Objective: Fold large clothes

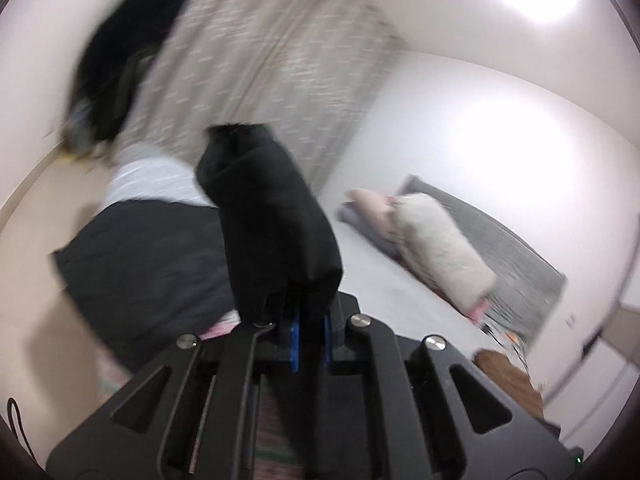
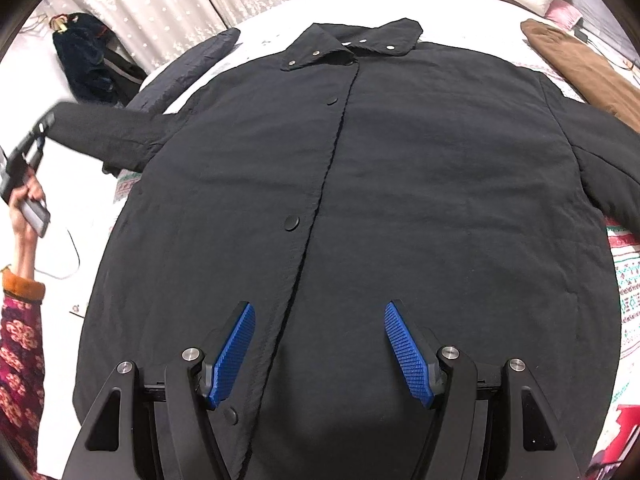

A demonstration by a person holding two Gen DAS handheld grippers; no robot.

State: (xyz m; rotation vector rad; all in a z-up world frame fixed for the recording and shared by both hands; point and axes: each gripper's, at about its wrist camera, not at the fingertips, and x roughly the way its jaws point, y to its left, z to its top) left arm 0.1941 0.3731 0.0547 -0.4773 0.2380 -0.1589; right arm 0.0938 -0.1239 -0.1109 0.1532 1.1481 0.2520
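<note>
Left gripper (image 1: 310, 320) clamped on the cuff of the coat's sleeve (image 1: 272, 220): in the left wrist view we see the blue pads nearly together with black cloth bunched between them, the sleeve standing out ahead of the jaws. Right gripper (image 2: 320, 354) with jaws apart and nothing between them, poised above the lower front of the black coat (image 2: 360, 200).

We find the coat spread face up on the bed (image 2: 624, 280), buttoned, collar (image 2: 352, 46) toward the pillows (image 1: 440, 248), hem nearest us. In the right wrist view the sleeve (image 2: 108, 132) runs out sideways from the body to the left gripper (image 2: 38, 136), held by a hand (image 2: 28, 200) off the edge of the coat. The opposite sleeve lies along the coat's right side, untouched.

We judge the step in hand to be the first fold: bringing the held sleeve inward. The next move, as we read it, calls for carrying the cuff across the chest and laying the sleeve flat over the button line, while the free gripper could press the body so it does not drag. A brown garment (image 2: 584, 68) lies beside the coat, well clear.
</note>
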